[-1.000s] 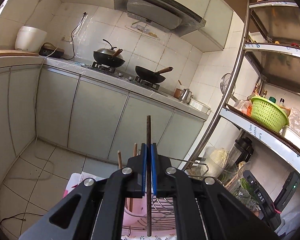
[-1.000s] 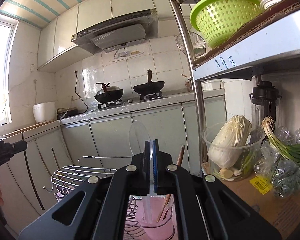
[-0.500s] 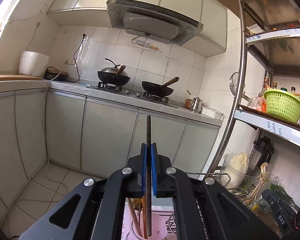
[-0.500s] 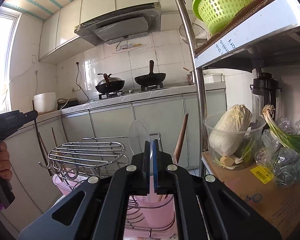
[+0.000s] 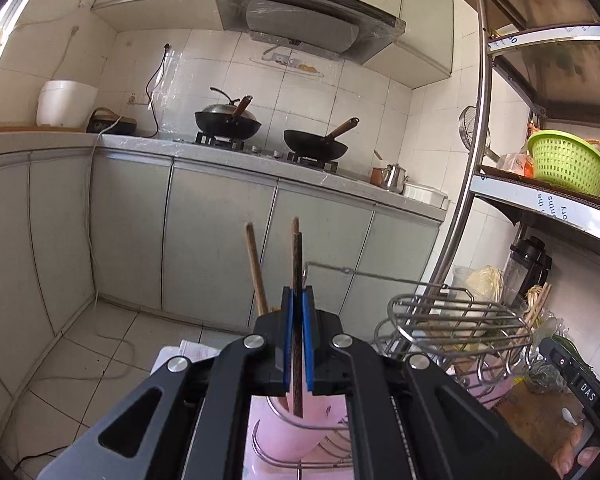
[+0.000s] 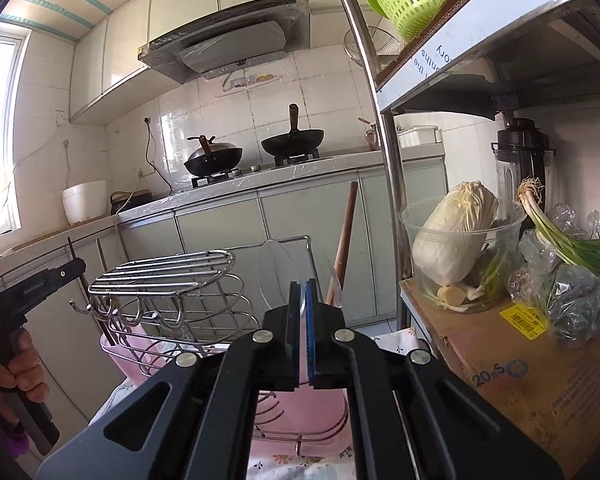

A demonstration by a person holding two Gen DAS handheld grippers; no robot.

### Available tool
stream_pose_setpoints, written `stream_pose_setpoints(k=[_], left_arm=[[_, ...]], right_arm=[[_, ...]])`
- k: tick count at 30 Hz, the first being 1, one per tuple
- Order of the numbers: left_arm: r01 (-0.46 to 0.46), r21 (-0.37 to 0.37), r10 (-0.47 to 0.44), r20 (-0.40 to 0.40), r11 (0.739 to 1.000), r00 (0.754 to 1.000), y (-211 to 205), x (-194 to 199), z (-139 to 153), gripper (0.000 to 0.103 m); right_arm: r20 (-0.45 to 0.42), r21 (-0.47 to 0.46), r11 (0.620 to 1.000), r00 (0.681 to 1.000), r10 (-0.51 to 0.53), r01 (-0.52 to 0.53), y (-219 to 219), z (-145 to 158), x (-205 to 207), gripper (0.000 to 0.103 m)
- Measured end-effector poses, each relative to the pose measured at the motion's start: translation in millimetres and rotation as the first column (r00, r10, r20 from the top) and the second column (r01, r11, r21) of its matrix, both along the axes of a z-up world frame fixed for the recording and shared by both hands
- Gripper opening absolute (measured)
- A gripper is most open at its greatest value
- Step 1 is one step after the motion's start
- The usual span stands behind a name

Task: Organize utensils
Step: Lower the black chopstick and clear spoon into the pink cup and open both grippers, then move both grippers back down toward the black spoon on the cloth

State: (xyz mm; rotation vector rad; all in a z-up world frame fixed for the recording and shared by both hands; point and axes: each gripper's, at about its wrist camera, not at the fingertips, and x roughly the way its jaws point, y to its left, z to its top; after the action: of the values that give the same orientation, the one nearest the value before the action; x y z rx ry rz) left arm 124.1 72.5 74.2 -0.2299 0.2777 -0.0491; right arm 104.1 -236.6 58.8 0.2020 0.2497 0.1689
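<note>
Two grippers clamp utensils above the pink cup [image 5: 296, 430]: left gripper [image 5: 297, 312] a dark chopstick [image 5: 297, 276], right gripper [image 6: 303, 300] seemingly a clear spoon [image 6: 276, 272].

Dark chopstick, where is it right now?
In the left wrist view the dark chopstick stands upright, clamped in the left gripper jaws, its lower tip over the pink cup, right of a lighter wooden chopstick.

Two woks [image 5: 227, 124] on stove, green basket [image 5: 567, 163], cabbage [image 6: 456, 236] in bowl
</note>
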Motion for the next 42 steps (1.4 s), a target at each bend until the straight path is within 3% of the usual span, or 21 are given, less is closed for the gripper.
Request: stream_pose_setpoints(k=[6,15,19,22,30,32,35,42], left_arm=[[-0.001,-0.09,-0.008,-0.096,0.996,0.995,15,5,-24,0.004],[0.005,-0.184,-0.035,-0.165,0.983,0.986,27,19,-33,0.005],[0.0,-0.184,-0.032,-0.171,0.983,0.985,27,17,-31,0.007],[0.004,-0.181,-0.037,-0.18,0.983,0.983,26,15,-30,0.021],[0.009,-0.177,-0.047,-0.206,0.984,0.977,26,8,-30,0.022],[0.011,-0.176,-0.049,-0.215,0.984,0.975,27,5,-31,0.022],[0.01,-0.182,-0.052,-0.231,0.983,0.972,30,0,-32,0.022],[0.004,-0.231,-0.075,-0.3,0.973,0.951,41,-25,-45,0.022]], right_arm=[[-0.032,0.016,1.0,0.999,-0.007,0.008,-3,-8,1,0.003],[-0.092,0.025,1.0,0.996,-0.015,0.017,-7,-19,10,0.003],[-0.109,0.031,0.999,0.994,-0.004,0.007,-8,-21,11,0.003],[-0.126,0.013,1.0,0.992,0.005,-0.004,-4,-22,12,0.003],[-0.172,0.0,1.0,0.985,0.022,-0.023,1,-24,7,0.005],[-0.177,-0.001,1.0,0.984,0.025,-0.025,1,-25,5,0.01],[-0.181,0.008,1.0,0.983,0.029,-0.028,0,-25,0,0.031],[-0.21,0.055,0.998,0.976,0.051,-0.041,-5,-31,-19,0.032]])
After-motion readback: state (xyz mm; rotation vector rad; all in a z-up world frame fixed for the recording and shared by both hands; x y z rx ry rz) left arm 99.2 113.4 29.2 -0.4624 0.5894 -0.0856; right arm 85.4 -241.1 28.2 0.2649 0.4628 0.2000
